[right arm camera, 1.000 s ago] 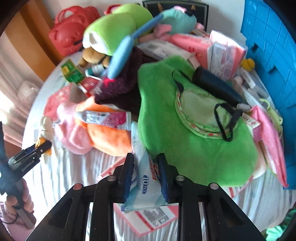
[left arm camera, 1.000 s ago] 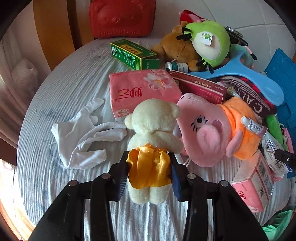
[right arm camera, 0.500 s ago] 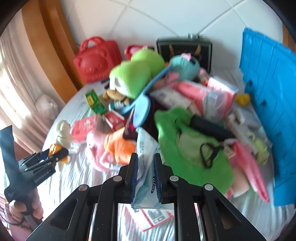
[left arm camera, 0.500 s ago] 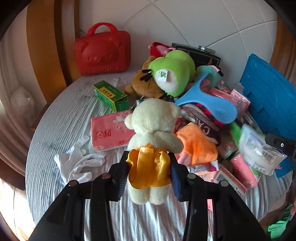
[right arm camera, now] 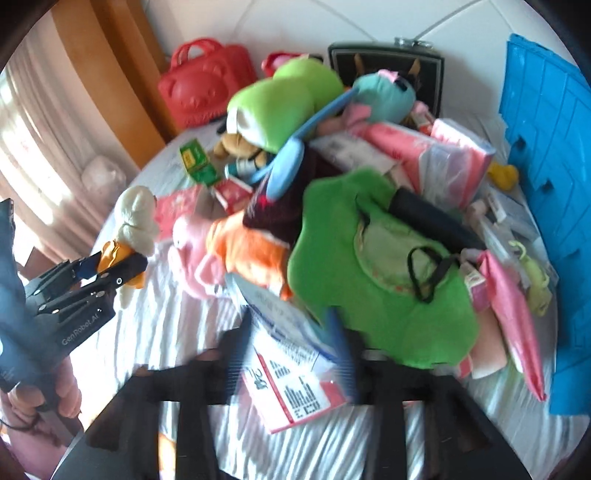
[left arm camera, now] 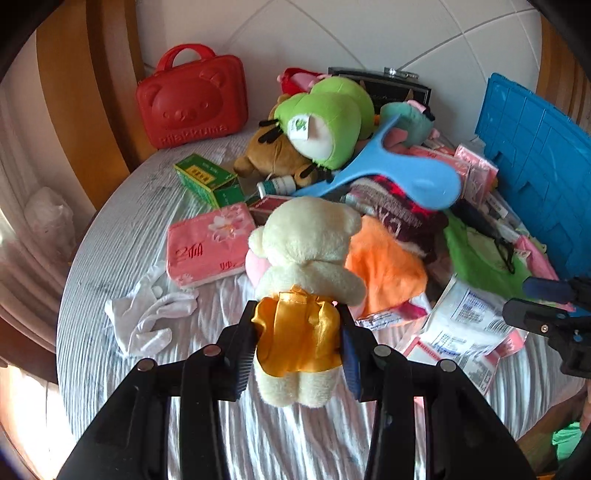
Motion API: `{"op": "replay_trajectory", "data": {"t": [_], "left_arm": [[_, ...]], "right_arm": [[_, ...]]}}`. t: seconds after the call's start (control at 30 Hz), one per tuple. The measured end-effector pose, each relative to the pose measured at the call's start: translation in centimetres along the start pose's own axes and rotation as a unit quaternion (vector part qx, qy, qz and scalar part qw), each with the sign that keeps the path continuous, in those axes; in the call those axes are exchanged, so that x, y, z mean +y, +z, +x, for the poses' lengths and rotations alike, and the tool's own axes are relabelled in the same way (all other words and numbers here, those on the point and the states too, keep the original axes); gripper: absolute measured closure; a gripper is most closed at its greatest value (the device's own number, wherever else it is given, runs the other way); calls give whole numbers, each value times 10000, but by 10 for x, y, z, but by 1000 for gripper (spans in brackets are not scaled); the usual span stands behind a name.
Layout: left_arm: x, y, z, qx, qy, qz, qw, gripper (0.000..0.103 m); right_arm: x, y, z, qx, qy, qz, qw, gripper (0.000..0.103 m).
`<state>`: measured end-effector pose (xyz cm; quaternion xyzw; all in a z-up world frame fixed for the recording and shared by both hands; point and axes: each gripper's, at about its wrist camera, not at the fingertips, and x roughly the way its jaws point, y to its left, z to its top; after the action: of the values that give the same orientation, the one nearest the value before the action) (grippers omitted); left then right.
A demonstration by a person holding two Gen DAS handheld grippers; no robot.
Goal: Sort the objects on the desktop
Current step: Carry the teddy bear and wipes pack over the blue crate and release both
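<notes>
Cream teddy bear (left arm camera: 306, 254) clamped in left gripper (left arm camera: 298, 350), right gripper (right arm camera: 291, 354) spread

Left wrist view. Bear suitcase (left arm camera: 190, 99) at 11 o'clock, against the headboard (left arm camera: 369, 33). Medicine box (left arm camera: 207, 180) in front of it; tissue pack (left arm camera: 208, 245) nearer, gloves (left arm camera: 147, 319) at 9 o'clock beside that. Toy heap from 12 to 2 o'clock, hanger (left arm camera: 399, 173) lying on it. Crate lid (left arm camera: 535, 166) at 3 o'clock, on edge.
</notes>
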<state>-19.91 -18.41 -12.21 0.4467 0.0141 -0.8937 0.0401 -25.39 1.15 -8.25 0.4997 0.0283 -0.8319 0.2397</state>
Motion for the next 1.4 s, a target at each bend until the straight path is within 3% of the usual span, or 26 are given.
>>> {"op": "replay_trajectory", "data": {"t": [0.03, 0.13, 0.17, 0.2, 0.27, 0.33, 0.53, 0.7, 0.87, 1.03, 1.4], "left_arm": [[3, -6, 6, 92, 16, -37, 9999, 63], [12, -19, 18, 334, 30, -177, 9993, 63], [14, -22, 20, 363, 48, -203, 9991, 63], [15, -24, 20, 371, 59, -221, 9991, 63], [17, -25, 17, 345, 73, -255, 9991, 63], [17, -22, 9, 251, 63, -281, 9993, 63], [9, 2, -22, -271, -25, -256, 9993, 63], [-19, 27, -57, -854, -115, -100, 9962, 63], [-71, 51, -91, -1452, -368, 138, 9886, 63], [-136, 70, -117, -1861, -815, 427, 9782, 63], [-326, 116, -168, -2535, -1939, 1329, 9383, 63]], "right_arm": [[3, -2, 4, 44, -17, -90, 9999, 32], [9, -7, 23, 220, -166, -331, 9991, 33], [10, -8, 31, 299, -218, -373, 9986, 40], [11, -11, 40, 397, -238, -441, 9980, 67], [17, -14, 46, 394, -358, -613, 9967, 74], [22, -12, 41, 283, -326, -693, 9967, 88], [27, 5, -9, -504, -214, -734, 9958, 88], [13, 21, -65, -1329, -244, -561, 9892, 88], [-9, 25, -129, -2302, -516, -378, 9710, 88], [-41, 14, -195, -3227, -1072, -179, 9402, 88], [-164, -23, -305, -3965, -2219, 596, 8888, 88]]}}
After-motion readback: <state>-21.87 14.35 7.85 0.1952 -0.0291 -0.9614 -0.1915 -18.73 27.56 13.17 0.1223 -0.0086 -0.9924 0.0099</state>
